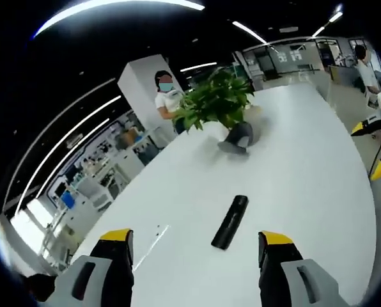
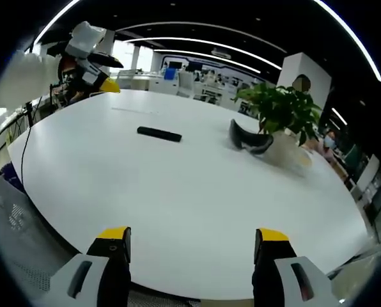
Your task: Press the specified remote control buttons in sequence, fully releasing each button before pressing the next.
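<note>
A black remote control [image 1: 230, 221] lies flat on the white table [image 1: 305, 166], just ahead of my left gripper [image 1: 197, 240], whose yellow-tipped jaws stand wide apart and hold nothing. From the right gripper view the same remote [image 2: 159, 133] lies far off across the table [image 2: 178, 192]. My right gripper [image 2: 194, 238] is open and holds nothing, low over the near table edge. The left gripper [image 2: 94, 73] shows at the upper left of that view; the right gripper [image 1: 373, 144] shows at the right edge of the left gripper view.
A potted green plant [image 1: 217, 99] stands at the far side, with a dark headset-like object [image 1: 238, 137] beside it. A person [image 1: 166, 96] stands behind the plant. A cable [image 2: 24, 147] hangs at the table's left edge. Office desks lie beyond.
</note>
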Motion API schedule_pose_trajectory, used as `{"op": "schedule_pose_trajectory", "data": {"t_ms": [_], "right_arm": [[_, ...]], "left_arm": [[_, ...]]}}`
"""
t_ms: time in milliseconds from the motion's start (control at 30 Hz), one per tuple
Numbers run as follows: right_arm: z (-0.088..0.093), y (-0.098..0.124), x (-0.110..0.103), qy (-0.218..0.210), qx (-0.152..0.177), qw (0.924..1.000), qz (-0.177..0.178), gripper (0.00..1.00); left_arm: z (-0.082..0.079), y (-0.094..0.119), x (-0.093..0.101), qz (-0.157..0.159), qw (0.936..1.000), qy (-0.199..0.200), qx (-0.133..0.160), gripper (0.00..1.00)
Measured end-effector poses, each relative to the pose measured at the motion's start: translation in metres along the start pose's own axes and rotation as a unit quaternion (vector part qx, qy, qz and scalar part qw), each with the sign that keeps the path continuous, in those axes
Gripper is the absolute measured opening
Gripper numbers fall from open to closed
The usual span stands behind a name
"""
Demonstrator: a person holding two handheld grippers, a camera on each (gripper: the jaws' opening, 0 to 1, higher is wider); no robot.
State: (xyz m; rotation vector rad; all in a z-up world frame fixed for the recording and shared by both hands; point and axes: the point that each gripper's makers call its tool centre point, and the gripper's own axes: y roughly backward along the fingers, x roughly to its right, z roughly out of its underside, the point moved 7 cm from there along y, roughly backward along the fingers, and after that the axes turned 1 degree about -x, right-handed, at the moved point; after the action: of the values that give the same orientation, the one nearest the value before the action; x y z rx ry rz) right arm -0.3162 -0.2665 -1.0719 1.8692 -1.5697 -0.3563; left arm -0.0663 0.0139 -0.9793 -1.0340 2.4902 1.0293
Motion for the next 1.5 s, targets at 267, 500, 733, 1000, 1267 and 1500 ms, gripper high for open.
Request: {"op": "schedule_pose_trajectory", "data": {"t_ms": [267, 500, 733, 1000, 1267, 1500], "right_arm": [[0.001, -0.001, 0.000, -0.002, -0.003, 1.0000, 0.000, 0.78], [0.001, -0.001, 0.000, -0.002, -0.005, 1.0000, -0.001, 0.79], [0.000, -0.001, 0.000, -0.005, -0.002, 1.0000, -0.001, 0.79], [0.001, -0.001, 0.000, -0.005, -0.003, 1.0000, -0.003, 0.79], [0.001, -0.001, -0.001, -0.004, -0.006, 1.0000, -0.005, 0.78], [0.002, -0.001, -0.001, -0.004, -0.007, 0.9999, -0.008, 0.77]], "left_arm": [[0.008, -0.039, -0.005, 0.043, 0.9983, -0.019, -0.034, 0.80], [0.015, -0.068, -0.006, 0.071, 0.9950, -0.049, -0.049, 0.74], [0.025, -0.101, -0.002, 0.111, 0.9876, -0.078, -0.078, 0.75], [0.049, -0.134, 0.010, 0.141, 0.9737, -0.118, -0.135, 0.71], [0.060, -0.156, 0.012, 0.158, 0.9618, -0.150, -0.166, 0.65], [0.063, -0.166, 0.010, 0.193, 0.9517, -0.141, -0.193, 0.59]]}}
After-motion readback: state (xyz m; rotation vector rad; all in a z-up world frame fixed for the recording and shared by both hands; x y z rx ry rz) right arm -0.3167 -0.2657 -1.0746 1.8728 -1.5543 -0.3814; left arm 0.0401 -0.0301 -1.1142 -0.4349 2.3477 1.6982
